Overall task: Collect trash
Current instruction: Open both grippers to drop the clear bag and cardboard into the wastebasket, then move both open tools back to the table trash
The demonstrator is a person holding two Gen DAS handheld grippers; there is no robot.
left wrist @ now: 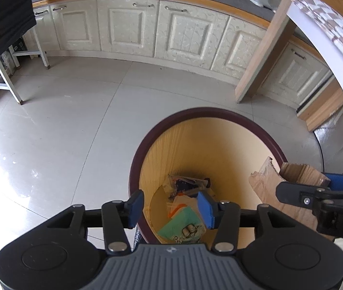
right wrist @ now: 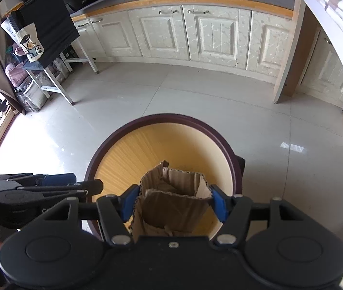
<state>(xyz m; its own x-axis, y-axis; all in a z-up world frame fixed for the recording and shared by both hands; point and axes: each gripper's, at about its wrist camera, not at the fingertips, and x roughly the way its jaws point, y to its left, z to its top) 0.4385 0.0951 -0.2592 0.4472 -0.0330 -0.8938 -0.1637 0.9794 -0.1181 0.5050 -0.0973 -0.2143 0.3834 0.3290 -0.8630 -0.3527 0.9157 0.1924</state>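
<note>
Both grippers above the round yellow, dark-rimmed trash bin [right wrist: 113, 162].

Left gripper [left wrist: 171, 209]: jaws spread, empty, over wrappers [left wrist: 183, 220] in the bin. Right gripper [right wrist: 174, 201]: pinching a crumpled brown corrugated cardboard box [right wrist: 173, 207], its long axis pointing down into the bin.

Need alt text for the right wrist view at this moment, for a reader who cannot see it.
The right gripper holds a crumpled piece of brown cardboard between its blue pads, directly above an open round bin with a dark rim and yellow inside. The left gripper shows at the left edge beside the bin; pale floor tiles and cream cabinets lie beyond.
</note>
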